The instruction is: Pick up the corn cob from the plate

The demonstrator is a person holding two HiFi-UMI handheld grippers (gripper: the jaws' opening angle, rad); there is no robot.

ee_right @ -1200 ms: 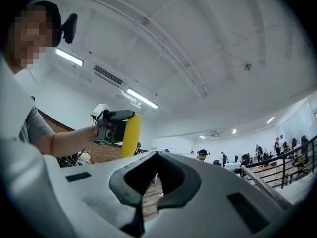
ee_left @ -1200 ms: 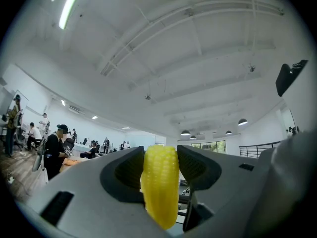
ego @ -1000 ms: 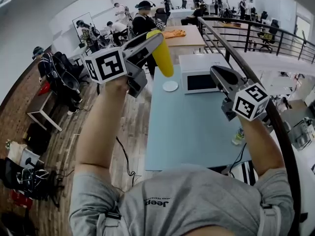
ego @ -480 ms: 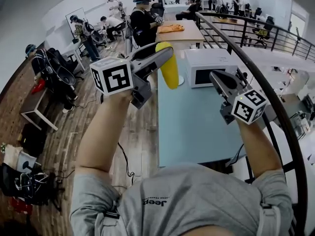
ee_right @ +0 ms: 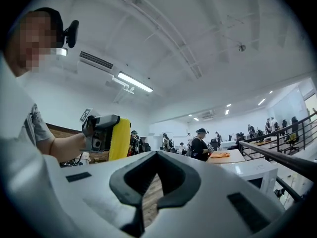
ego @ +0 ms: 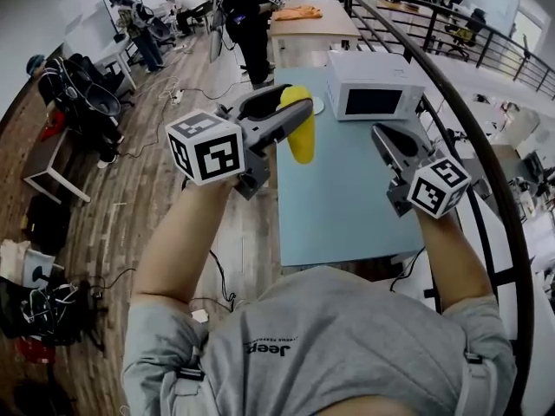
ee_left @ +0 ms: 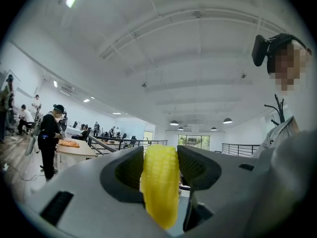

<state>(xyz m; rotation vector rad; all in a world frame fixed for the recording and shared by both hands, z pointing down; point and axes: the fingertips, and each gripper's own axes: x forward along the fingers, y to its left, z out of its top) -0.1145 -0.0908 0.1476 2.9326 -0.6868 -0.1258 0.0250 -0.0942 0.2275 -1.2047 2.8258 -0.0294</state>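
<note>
The left tongs (ego: 293, 118), left of centre in the head view, pinch the corn cob (ego: 301, 135) between their pads. The right tongs (ego: 382, 133), at centre right, are pressed together with nothing in them. The cob hangs in the air above the far end of the light blue table (ego: 347, 206). Its long axis runs up and down in the frame, across the jaws, with both ends sticking out. A white microwave (ego: 375, 85) stands on the table just beyond, and a dark railing (ego: 460, 137) curves along the right. The plate (ego: 318, 105) shows only as a sliver behind the cob. The jaws cover the cob's middle.
</note>
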